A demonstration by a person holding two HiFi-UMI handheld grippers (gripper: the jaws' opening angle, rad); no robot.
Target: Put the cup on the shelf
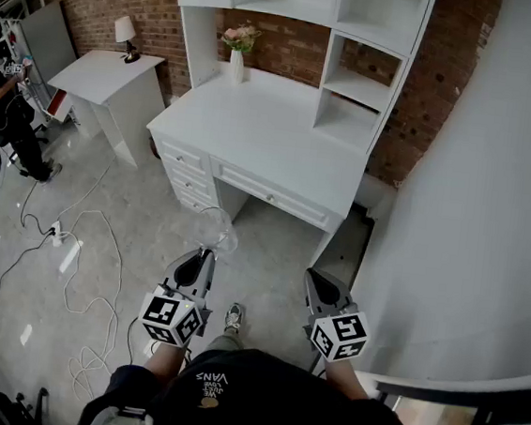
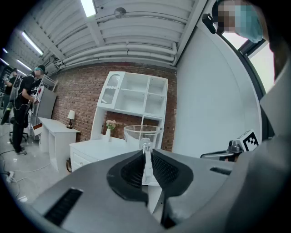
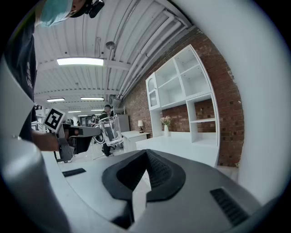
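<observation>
Head view: the left gripper carries a clear glass cup just ahead of its tips, over the floor. The right gripper is level beside it. The white desk and its shelf stand well ahead of both.

Left gripper view: the jaws are clamped on the cup's handle. The bowl stands upright just beyond the tips, with the shelf far behind it.

Right gripper view: the jaws are together and empty. The cup is off to its left, and the shelf is ahead to the right.
</observation>
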